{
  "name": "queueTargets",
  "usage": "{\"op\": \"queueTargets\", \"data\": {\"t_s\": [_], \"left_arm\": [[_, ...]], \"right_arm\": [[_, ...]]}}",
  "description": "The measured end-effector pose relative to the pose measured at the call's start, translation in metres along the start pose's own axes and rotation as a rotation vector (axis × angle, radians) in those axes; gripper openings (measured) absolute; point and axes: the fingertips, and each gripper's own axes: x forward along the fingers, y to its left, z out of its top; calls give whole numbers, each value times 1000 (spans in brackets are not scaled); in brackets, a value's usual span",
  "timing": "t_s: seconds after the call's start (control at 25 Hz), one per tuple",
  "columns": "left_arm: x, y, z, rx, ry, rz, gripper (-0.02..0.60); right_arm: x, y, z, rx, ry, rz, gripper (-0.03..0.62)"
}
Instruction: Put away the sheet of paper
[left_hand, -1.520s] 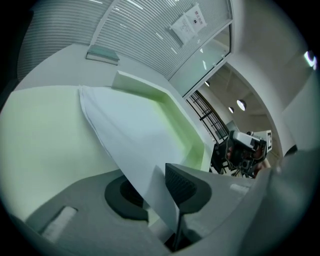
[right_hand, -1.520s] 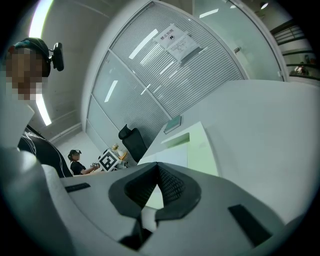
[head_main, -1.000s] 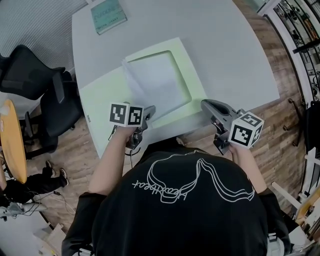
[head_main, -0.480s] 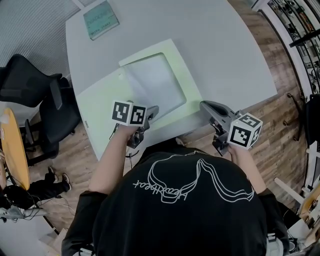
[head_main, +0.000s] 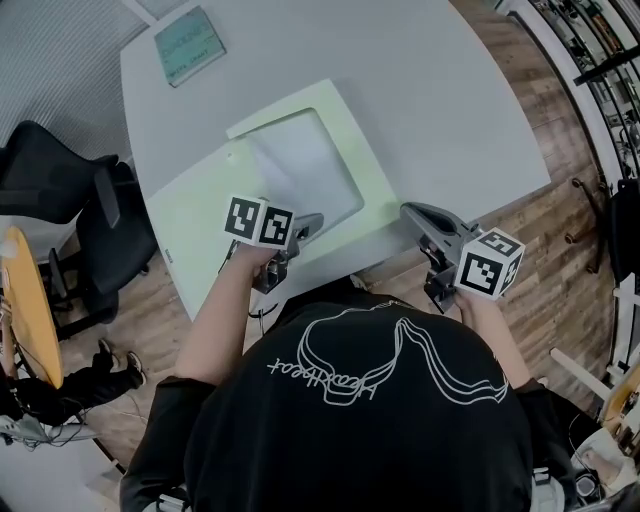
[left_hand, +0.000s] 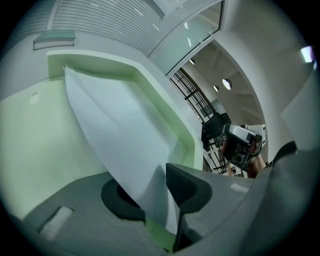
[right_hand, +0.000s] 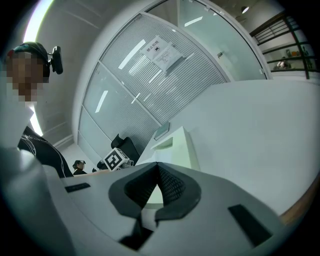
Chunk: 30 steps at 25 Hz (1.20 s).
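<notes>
An open pale green folder (head_main: 200, 215) lies on the white table (head_main: 440, 90). The white sheet of paper (head_main: 300, 170) rests over the folder's right half. My left gripper (head_main: 305, 225) is at the sheet's near corner. In the left gripper view the paper (left_hand: 115, 130) runs down between the jaws of that gripper (left_hand: 150, 192), which are opening. The sheet lies against one pad, with the other pad (left_hand: 184, 184) standing just off it. My right gripper (head_main: 408, 212) hovers at the table's near edge, right of the folder, shut and empty.
A teal book (head_main: 188, 45) lies at the table's far left corner. A black office chair (head_main: 70, 190) stands left of the table, beside a round wooden tabletop (head_main: 25, 290). A wood floor surrounds the table, with racks at far right.
The lifted sheet has come down nearly flat onto the folder's right half. My left gripper stays at its near corner. The right gripper has not moved.
</notes>
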Motion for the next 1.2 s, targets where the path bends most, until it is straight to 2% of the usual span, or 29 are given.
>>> {"op": "queueTargets", "data": {"t_s": [0.2,0.44,0.68,0.8,0.96,1.08,1.2], "left_arm": [[5,0,0,0,19,11,152],[-2,9,-5,2,34,83,206],[-21,21,-10,-1,-13,158,221],[-34,26,-13,-39,-71,181,222],[-61,30,-16,-78,-198,229,222],[-87,23,-18,-72,-309,274,222],[-115,0,-18,-29,-429,289,216]], "right_arm": [[0,-3,1,30,-21,17,9],[3,-1,5,39,-25,35,9],[6,10,5,2,-24,56,9],[5,14,4,-30,-10,56,9],[0,24,1,-54,2,70,9],[-4,36,-2,-87,7,98,9],[-5,54,-1,-135,14,136,9]]}}
